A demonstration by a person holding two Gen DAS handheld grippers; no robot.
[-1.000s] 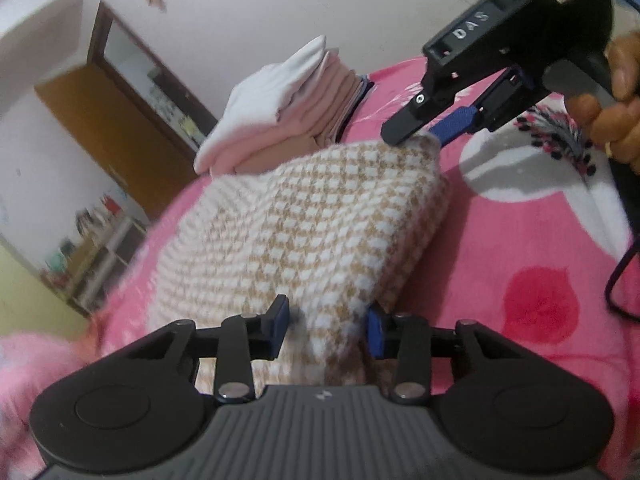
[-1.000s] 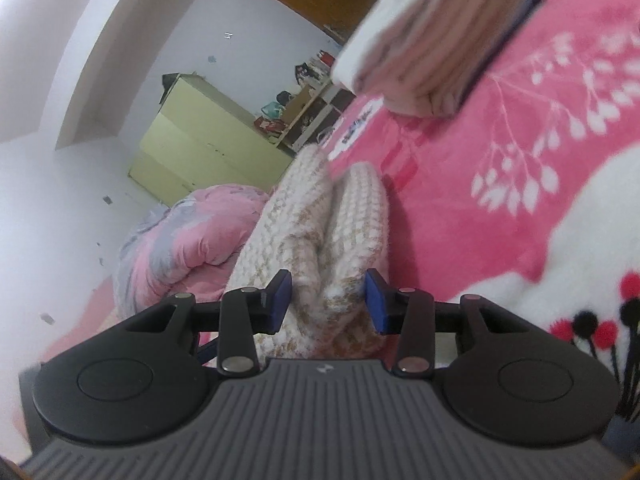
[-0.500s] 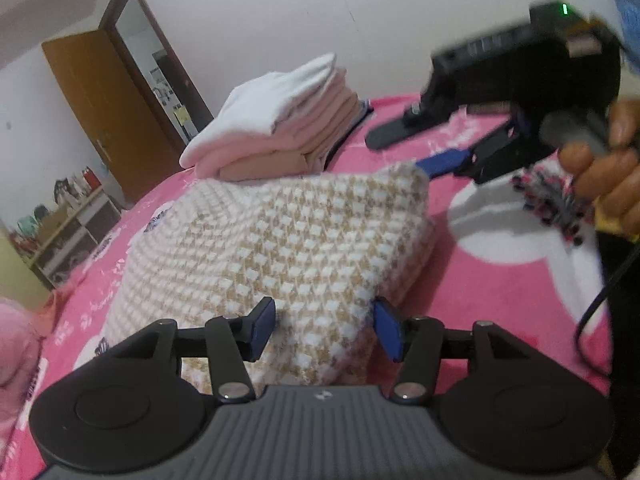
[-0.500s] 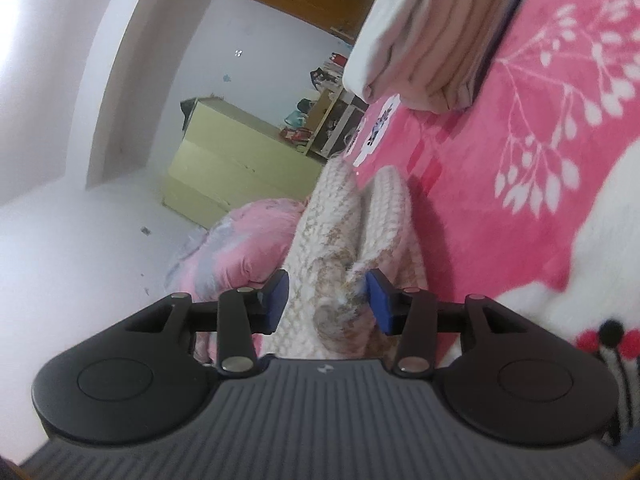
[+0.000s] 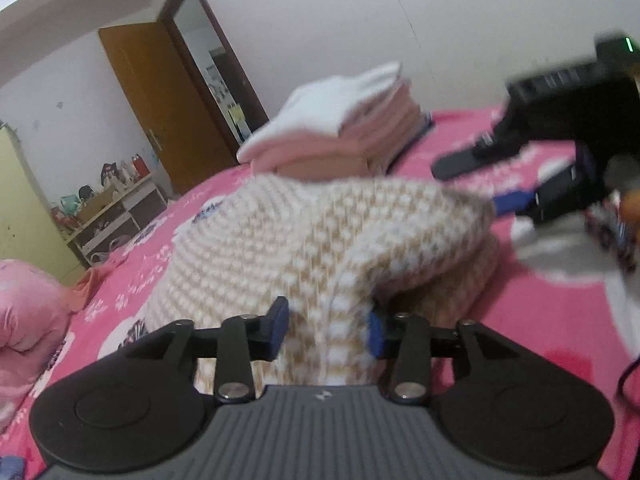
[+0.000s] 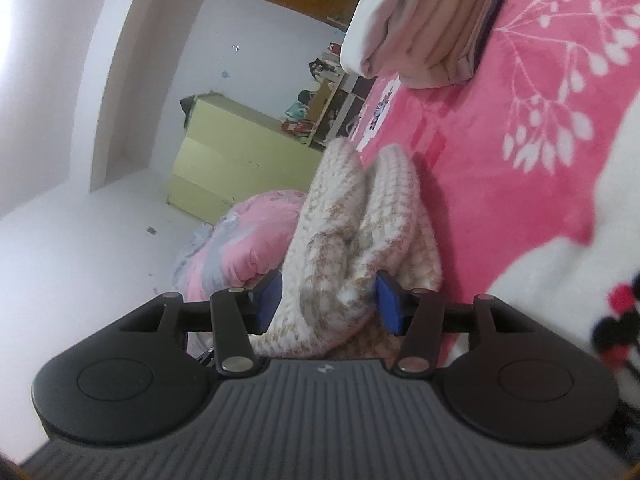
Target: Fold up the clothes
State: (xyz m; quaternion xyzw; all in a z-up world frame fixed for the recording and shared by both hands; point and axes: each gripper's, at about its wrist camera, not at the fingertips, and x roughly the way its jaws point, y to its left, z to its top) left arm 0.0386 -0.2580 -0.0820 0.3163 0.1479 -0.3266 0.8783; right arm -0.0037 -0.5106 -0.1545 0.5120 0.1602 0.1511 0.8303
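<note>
Left gripper (image 5: 326,330) closing on checked knit (image 5: 320,236); right gripper (image 6: 328,300) opening around it.

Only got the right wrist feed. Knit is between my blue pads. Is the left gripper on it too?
Observer: Yes. The left gripper has a bunched edge of the knit sweater between its pads, and its jaws are closing.
Operator: How does my right gripper look from that side?
Observer: The right gripper is at the sweater's far corner, jaws opening. Its upper finger stands clear above the knit.
Operator: Top layer lying flat?
Observer: No. Near the left gripper it is raised, with a dark gap over the layer beneath.
</note>
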